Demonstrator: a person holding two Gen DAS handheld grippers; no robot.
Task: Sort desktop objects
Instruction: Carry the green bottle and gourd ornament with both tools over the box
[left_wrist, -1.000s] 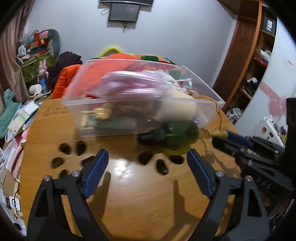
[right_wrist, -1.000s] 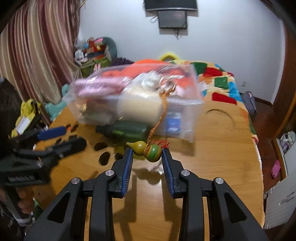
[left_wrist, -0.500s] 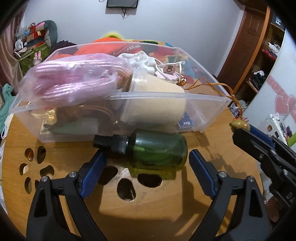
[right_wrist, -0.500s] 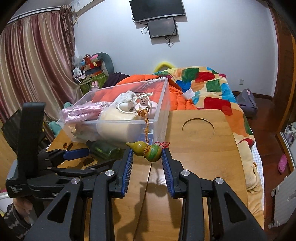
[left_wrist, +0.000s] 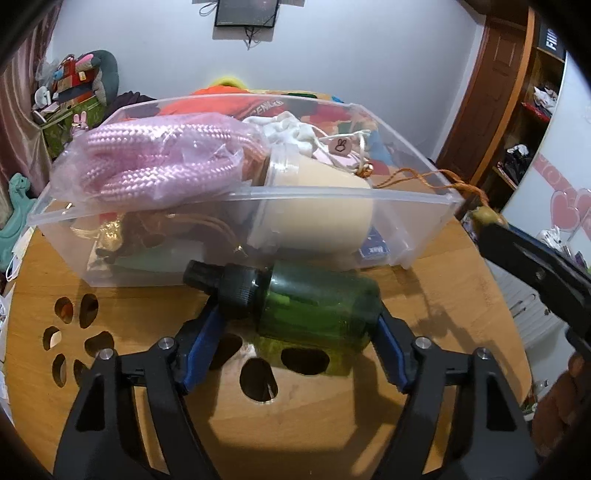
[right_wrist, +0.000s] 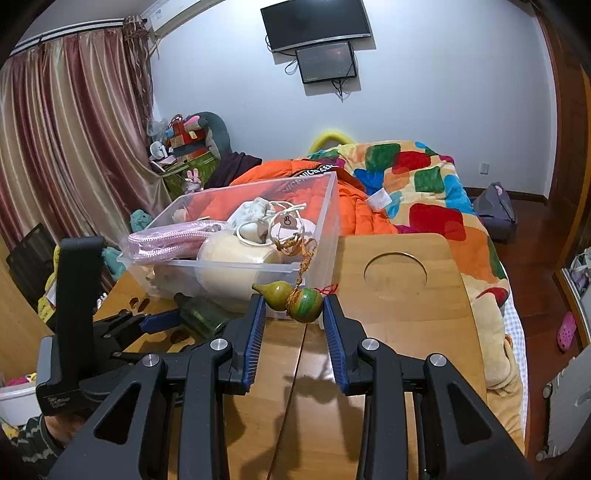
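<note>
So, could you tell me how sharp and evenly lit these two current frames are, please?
Left wrist view: sharp, with glare on the table and a dark shadow under the green bottle. Right wrist view: also sharp, the gourd charm crisp, fisheye bending the curtain and door frame.

Your left wrist view faces the bin (left_wrist: 413, 201) closely; your right wrist view, farther back, shares it (right_wrist: 325, 218).

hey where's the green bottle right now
In the left wrist view the green bottle lies on its side on the wooden table, against the clear bin's front wall, between the left gripper's fingers.
</note>
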